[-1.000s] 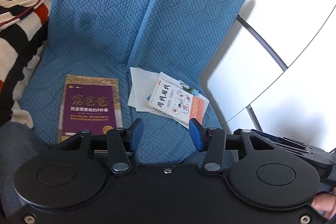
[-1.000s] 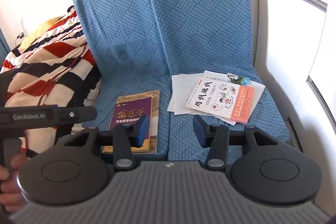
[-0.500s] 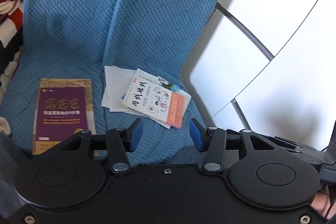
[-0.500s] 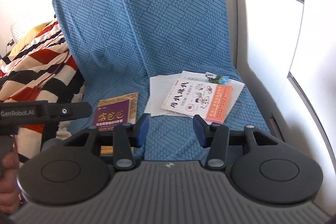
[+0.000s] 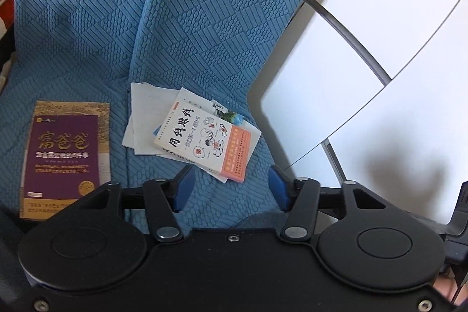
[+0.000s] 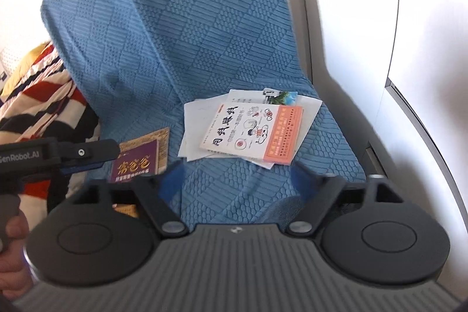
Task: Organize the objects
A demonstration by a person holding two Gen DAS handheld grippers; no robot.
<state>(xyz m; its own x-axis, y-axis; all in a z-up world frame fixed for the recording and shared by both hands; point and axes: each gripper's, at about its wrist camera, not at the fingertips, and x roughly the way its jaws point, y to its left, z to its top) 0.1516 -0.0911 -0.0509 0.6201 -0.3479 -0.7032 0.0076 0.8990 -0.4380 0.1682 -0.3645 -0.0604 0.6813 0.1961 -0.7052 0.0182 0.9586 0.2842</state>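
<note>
Lying just beyond both empty, just-widened grippers, left gripper (image 5: 229, 189) and right gripper (image 6: 238, 180): white book (image 5: 204, 138).

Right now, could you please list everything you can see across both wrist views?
Purple book: one, purple and gold, flat on the left seat cushion.
White book: one, white with an orange band, atop the papers on the right cushion.
Loose papers: a few, white, under the white book.
Sofa cover: one, blue, quilted.
Striped blanket: one, red, black and cream, left of the sofa.
Left hand-held gripper: black, blue pads, open, empty.
Right hand-held gripper: grey-bodied, open, empty, jaws just widened.
</note>
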